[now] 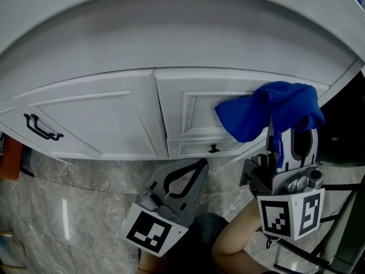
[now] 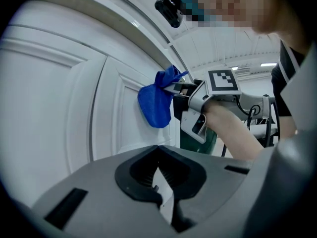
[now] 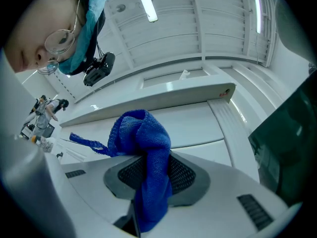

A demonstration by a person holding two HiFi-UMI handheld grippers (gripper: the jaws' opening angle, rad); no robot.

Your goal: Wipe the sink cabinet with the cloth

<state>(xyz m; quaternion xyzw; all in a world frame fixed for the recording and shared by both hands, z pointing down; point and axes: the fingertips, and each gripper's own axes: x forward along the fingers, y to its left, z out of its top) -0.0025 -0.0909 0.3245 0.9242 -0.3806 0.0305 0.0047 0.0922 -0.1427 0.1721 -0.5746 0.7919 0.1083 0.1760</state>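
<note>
The right gripper [image 1: 288,138] has its jaws closed on a blue cloth [image 1: 268,110]. The cloth is bunched above the jaws, and 1 end of it hangs down between them. It is held against the upper right part of the right door [image 1: 194,116] of the white sink cabinet [image 1: 162,84], near the cabinet's right edge. The cabinet has 2 panelled doors. The left door [image 1: 97,119] carries a black handle [image 1: 41,127] at its far left side, and the right door has a small dark knob [image 1: 214,149] at its lower edge.

The left gripper [image 1: 199,164] is lower and to the left of the right one. Its jaws are closed tip to tip with nothing between them, and it points at the bottom of the right door, just beside the knob. Grey marbled floor tiles [image 1: 74,210] lie below the cabinet.
</note>
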